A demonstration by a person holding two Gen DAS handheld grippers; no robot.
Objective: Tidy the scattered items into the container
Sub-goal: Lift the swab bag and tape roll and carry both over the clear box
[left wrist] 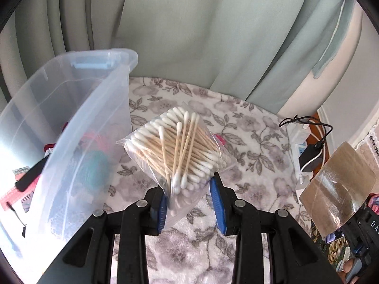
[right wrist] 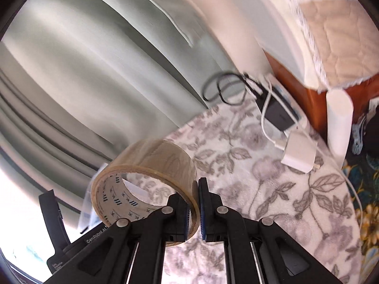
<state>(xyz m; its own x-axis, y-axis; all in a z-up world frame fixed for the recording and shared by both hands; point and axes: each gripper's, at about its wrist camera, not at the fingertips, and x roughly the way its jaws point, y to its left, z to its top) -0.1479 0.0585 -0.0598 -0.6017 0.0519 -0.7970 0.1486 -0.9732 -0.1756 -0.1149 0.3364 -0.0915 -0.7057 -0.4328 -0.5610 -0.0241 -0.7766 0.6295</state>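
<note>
A clear zip bag of wooden cotton swabs (left wrist: 180, 146) stands up between the blue pads of my left gripper (left wrist: 189, 203), which grips its lower end above the floral blanket. The clear plastic container (left wrist: 78, 123) is just to the left, with pink, teal and black items inside. My right gripper (right wrist: 194, 208) is shut on the wall of a brown tape roll (right wrist: 151, 165), one finger inside the ring and one outside. That tape roll (left wrist: 338, 189) also shows at the right edge of the left wrist view.
A floral blanket (right wrist: 272, 189) covers the surface. Chargers and cables (right wrist: 281, 118) lie at its far right edge beside a wooden furniture piece (right wrist: 300, 94). Pale curtains (left wrist: 189, 35) hang behind. A small pink item (left wrist: 221, 139) peeks out behind the bag.
</note>
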